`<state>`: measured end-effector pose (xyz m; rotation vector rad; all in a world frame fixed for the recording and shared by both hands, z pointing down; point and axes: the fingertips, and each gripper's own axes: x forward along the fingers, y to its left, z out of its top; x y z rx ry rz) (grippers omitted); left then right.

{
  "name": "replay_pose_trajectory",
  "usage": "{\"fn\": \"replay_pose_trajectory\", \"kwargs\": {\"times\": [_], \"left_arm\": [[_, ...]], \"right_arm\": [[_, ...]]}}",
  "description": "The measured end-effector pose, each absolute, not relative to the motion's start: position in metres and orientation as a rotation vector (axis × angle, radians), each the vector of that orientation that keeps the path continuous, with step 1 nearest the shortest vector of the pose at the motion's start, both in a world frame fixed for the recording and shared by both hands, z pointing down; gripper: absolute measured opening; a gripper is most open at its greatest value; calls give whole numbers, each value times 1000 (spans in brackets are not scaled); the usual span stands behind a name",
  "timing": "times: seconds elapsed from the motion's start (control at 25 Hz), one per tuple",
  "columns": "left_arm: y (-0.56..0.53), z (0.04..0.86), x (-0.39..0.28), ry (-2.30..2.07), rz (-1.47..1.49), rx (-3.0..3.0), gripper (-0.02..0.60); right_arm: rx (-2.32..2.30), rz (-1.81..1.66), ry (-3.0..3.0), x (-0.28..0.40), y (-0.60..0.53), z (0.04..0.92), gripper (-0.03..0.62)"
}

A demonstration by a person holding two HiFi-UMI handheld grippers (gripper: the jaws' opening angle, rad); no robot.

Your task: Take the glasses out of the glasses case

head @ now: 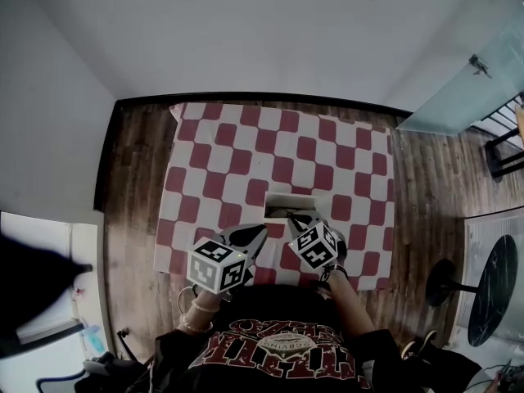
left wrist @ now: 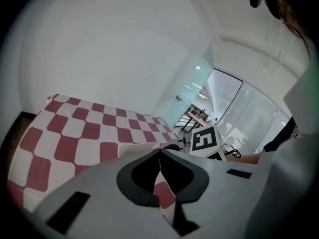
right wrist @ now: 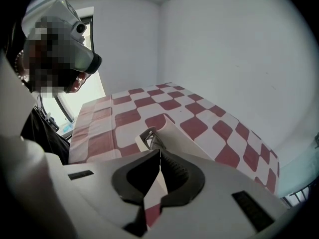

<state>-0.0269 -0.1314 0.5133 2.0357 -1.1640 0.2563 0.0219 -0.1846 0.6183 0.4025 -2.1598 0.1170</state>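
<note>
A white glasses case [head: 285, 201] lies open near the front middle of the checkered table [head: 213, 162]. In the right gripper view the case [right wrist: 175, 135] shows its raised lid, with the dark-framed glasses [right wrist: 150, 139] lying inside at its left end. My right gripper [head: 300, 222] [right wrist: 159, 151] is shut and empty, its tips just short of the case. My left gripper [head: 257, 234] [left wrist: 160, 150] is also shut and empty, to the left of the case. In the left gripper view the case is mostly hidden behind the jaws, and the right gripper's marker cube [left wrist: 206, 140] shows beyond.
Red and white checked cloth covers the whole table. Dark wooden floor [head: 135, 162] surrounds it. A white wall runs behind, a glass door [head: 471, 88] stands at the right and a round black side table [head: 495, 289] at the far right.
</note>
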Motion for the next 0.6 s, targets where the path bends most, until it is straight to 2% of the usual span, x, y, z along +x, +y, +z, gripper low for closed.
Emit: {"fn": "replay_pose_trajectory", "kwargs": {"times": [0.6], "left_arm": [[-126,524,-36,-1174,224,1988,9]], "right_arm": [[363,55,-2074,26,-192,641,21]]}}
